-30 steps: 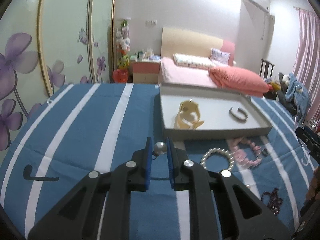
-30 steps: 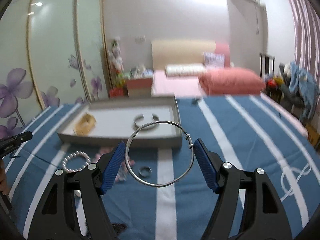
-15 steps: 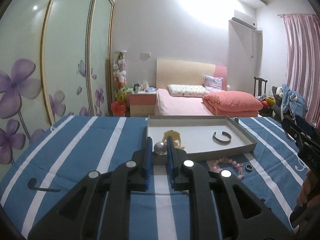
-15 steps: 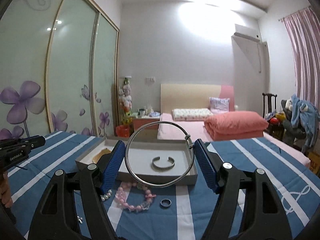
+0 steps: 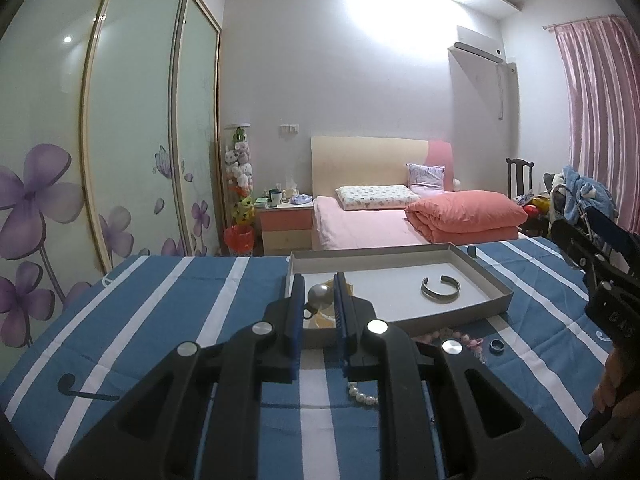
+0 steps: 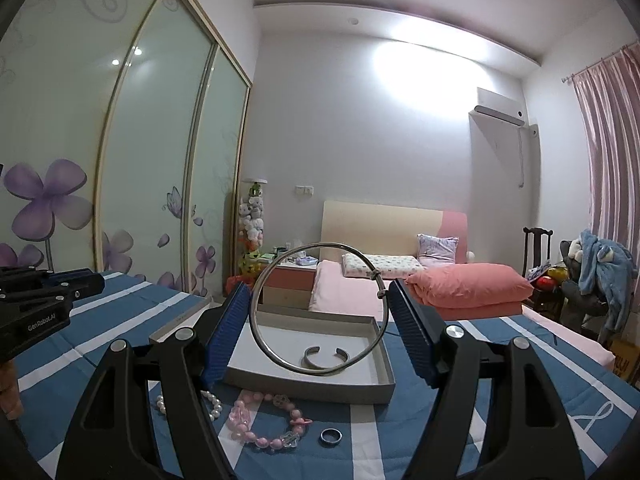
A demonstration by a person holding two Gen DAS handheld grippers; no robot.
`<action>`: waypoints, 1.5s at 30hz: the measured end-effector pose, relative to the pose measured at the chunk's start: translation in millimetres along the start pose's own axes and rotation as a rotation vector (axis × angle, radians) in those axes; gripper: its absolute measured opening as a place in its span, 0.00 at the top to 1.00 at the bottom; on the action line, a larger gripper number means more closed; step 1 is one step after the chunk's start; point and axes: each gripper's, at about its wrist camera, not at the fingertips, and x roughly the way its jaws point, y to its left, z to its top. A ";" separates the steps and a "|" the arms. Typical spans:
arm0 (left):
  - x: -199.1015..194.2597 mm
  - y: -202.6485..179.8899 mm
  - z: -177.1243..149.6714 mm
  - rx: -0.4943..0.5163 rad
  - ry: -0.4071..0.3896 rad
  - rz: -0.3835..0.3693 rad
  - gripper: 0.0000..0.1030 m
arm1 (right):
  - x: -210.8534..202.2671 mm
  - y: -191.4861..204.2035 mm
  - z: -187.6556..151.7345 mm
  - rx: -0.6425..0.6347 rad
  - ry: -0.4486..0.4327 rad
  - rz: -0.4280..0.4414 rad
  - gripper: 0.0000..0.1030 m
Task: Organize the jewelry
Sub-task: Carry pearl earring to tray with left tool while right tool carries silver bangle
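My left gripper (image 5: 318,300) is shut on a silver pearl earring (image 5: 319,295), held above the near edge of the grey tray (image 5: 496,286). My right gripper (image 6: 320,322) is shut on a large silver hoop bangle (image 6: 264,340), held upright in front of the tray (image 6: 360,394). A silver cuff bracelet (image 5: 441,290) lies in the tray; it also shows in the right wrist view (image 6: 325,357). A yellow bangle (image 5: 326,320) in the tray is mostly hidden behind my left fingers.
On the blue striped cloth before the tray lie a pink bead bracelet (image 6: 264,420), a pearl bracelet (image 6: 212,404) and a dark ring (image 6: 330,436). The ring (image 5: 497,346) and pearls (image 5: 362,394) show in the left wrist view. A bed stands behind.
Both grippers have tilted up and moved closer to the tray, still holding the earring and the hoop. The tray items now sit lower in both views.
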 end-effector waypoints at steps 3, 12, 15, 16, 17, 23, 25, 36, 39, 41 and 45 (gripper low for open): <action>3.8 -3.2 2.8 0.004 -0.003 -0.004 0.85 | 2.1 -0.6 0.0 -0.007 -0.005 -0.002 0.31; 40.0 -6.5 23.9 -0.003 -0.023 -0.011 0.85 | 32.9 -9.4 5.7 0.006 -0.018 -0.018 0.31; 63.3 -7.4 30.2 -0.024 -0.004 -0.022 0.85 | 51.6 -12.9 4.9 0.011 0.011 -0.014 0.31; 70.6 -6.5 31.9 -0.030 0.005 -0.025 0.85 | 54.9 -13.6 4.3 0.011 0.020 -0.011 0.31; 81.0 -6.2 33.3 -0.038 0.020 -0.027 0.85 | 61.1 -14.9 3.0 0.014 0.035 -0.007 0.31; 133.6 -8.9 35.8 -0.063 0.112 -0.059 0.85 | 102.5 -22.1 -10.4 0.031 0.157 0.034 0.31; 149.1 -11.1 35.0 -0.064 0.141 -0.073 0.85 | 117.4 -22.9 -16.4 0.042 0.214 0.053 0.31; 221.5 -19.9 18.4 -0.076 0.330 -0.135 0.85 | 172.9 -25.4 -47.4 0.100 0.516 0.110 0.31; 230.2 -21.5 12.0 -0.072 0.352 -0.140 0.85 | 179.1 -24.1 -50.4 0.113 0.554 0.120 0.31; 236.2 -21.6 8.9 -0.080 0.371 -0.145 0.85 | 181.7 -23.6 -51.5 0.129 0.574 0.131 0.30; 242.4 -20.0 5.0 -0.094 0.395 -0.148 0.84 | 178.6 -26.7 -49.0 0.148 0.576 0.132 0.25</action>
